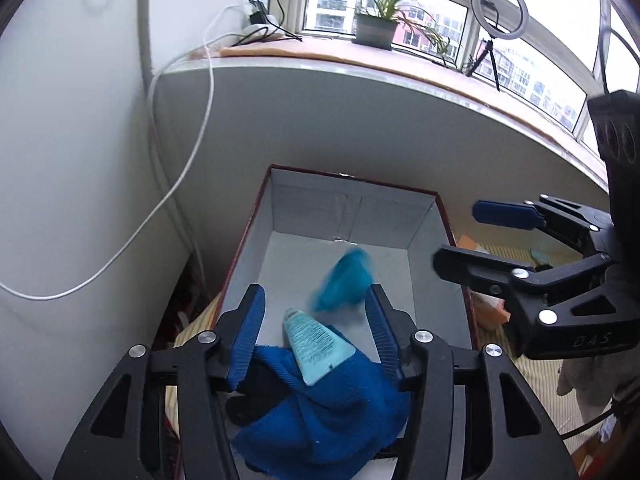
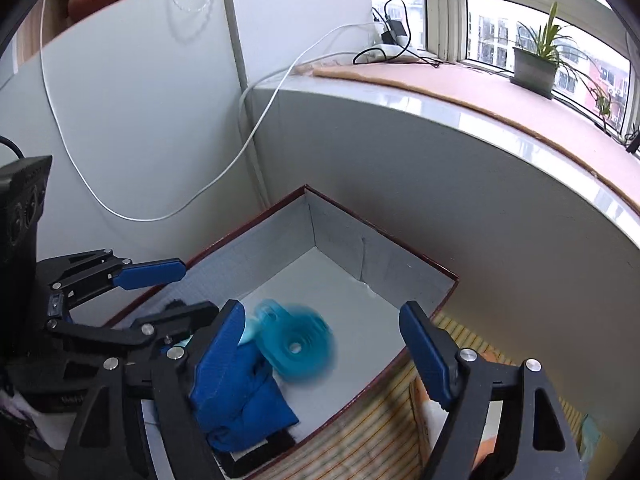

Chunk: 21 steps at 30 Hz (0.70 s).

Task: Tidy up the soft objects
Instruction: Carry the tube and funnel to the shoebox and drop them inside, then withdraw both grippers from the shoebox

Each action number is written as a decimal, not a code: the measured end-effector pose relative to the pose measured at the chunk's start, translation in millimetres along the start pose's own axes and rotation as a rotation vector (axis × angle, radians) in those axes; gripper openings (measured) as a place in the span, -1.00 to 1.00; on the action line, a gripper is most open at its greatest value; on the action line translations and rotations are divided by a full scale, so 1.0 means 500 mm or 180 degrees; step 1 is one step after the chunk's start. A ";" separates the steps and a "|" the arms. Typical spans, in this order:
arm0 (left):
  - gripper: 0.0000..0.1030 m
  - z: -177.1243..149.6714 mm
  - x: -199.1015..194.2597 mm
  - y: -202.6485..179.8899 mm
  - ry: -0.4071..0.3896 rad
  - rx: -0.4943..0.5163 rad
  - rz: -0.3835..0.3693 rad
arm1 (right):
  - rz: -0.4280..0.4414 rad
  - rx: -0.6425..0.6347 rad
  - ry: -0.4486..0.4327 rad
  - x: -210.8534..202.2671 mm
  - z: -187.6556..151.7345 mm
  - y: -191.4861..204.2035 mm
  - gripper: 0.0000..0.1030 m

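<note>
An open box (image 1: 424, 216) (image 2: 400, 248) with a white inside and dark red rim stands by the wall. In it lie a blue towel (image 1: 332, 412) (image 2: 236, 396) and a pale green tube (image 1: 312, 344). A teal soft object (image 1: 344, 280) (image 2: 294, 344) is blurred in mid-air over the box floor, touching neither gripper. My left gripper (image 1: 316, 332) is open above the towel and tube; it also shows in the right wrist view (image 2: 184, 292). My right gripper (image 2: 324, 344) is open over the box's near edge; it also shows in the left wrist view (image 1: 456, 236).
The box stands on a striped mat (image 2: 384, 420) below a curved window ledge (image 2: 500, 120). A white cable (image 1: 176, 184) hangs down the wall on the left. A potted plant (image 1: 376, 28) and a ring light (image 1: 500, 0) stand on the ledge. Small orange packages (image 1: 492, 308) lie right of the box.
</note>
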State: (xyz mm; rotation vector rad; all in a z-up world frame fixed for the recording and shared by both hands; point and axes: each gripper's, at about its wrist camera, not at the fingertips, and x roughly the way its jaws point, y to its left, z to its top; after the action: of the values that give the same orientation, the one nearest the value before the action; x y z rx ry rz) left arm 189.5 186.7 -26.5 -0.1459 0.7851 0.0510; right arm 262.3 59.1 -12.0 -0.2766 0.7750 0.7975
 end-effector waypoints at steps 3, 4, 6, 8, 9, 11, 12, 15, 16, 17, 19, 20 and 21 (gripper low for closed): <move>-0.01 -0.001 -0.012 0.000 -0.0036 -0.0019 -0.0007 | -0.0050 -0.0008 -0.0033 -0.022 -0.009 -0.007 0.48; -0.01 -0.001 -0.015 -0.001 -0.0044 -0.0015 -0.0006 | -0.0058 -0.0004 -0.0052 -0.034 -0.014 -0.011 0.48; -0.01 -0.003 -0.025 -0.009 -0.0070 -0.0003 -0.0009 | -0.0082 0.0014 -0.0094 -0.060 -0.025 -0.022 0.48; -0.01 -0.007 -0.035 -0.021 -0.0088 0.0005 -0.0046 | -0.0104 0.0040 -0.0126 -0.088 -0.037 -0.036 0.48; -0.01 -0.007 -0.037 -0.027 -0.0093 0.0006 -0.0069 | -0.0110 0.0058 -0.0140 -0.105 -0.045 -0.047 0.48; -0.01 -0.006 -0.041 -0.044 -0.0101 0.0034 -0.0123 | -0.0121 0.0092 -0.0162 -0.135 -0.063 -0.066 0.48; -0.01 -0.008 -0.045 -0.054 -0.0112 0.0050 -0.0138 | -0.0140 0.0113 -0.0173 -0.150 -0.072 -0.078 0.48; -0.01 -0.013 -0.053 -0.087 -0.0132 0.0072 -0.0246 | -0.0191 0.0207 -0.0193 -0.195 -0.106 -0.122 0.48; -0.01 -0.015 -0.056 -0.099 -0.0135 0.0077 -0.0281 | -0.0204 0.0246 -0.0192 -0.209 -0.120 -0.141 0.48; -0.01 -0.020 -0.059 -0.113 -0.0143 0.0087 -0.0308 | -0.0225 0.0285 -0.0185 -0.224 -0.137 -0.159 0.48; -0.01 -0.028 -0.062 -0.145 -0.0132 0.0140 -0.0373 | -0.0270 0.0334 -0.0167 -0.245 -0.162 -0.188 0.48; -0.01 -0.033 -0.063 -0.162 -0.0126 0.0168 -0.0407 | -0.0302 0.0354 -0.0154 -0.256 -0.177 -0.203 0.48; -0.01 -0.039 -0.064 -0.182 -0.0113 0.0198 -0.0449 | -0.0352 0.0378 -0.0144 -0.267 -0.194 -0.220 0.48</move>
State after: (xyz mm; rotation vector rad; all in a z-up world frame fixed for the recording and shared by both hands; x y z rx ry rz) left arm 162.4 94.0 -7.1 -0.1405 0.7384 -0.1040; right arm 232.7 -136.2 9.5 -0.1926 0.7550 0.6489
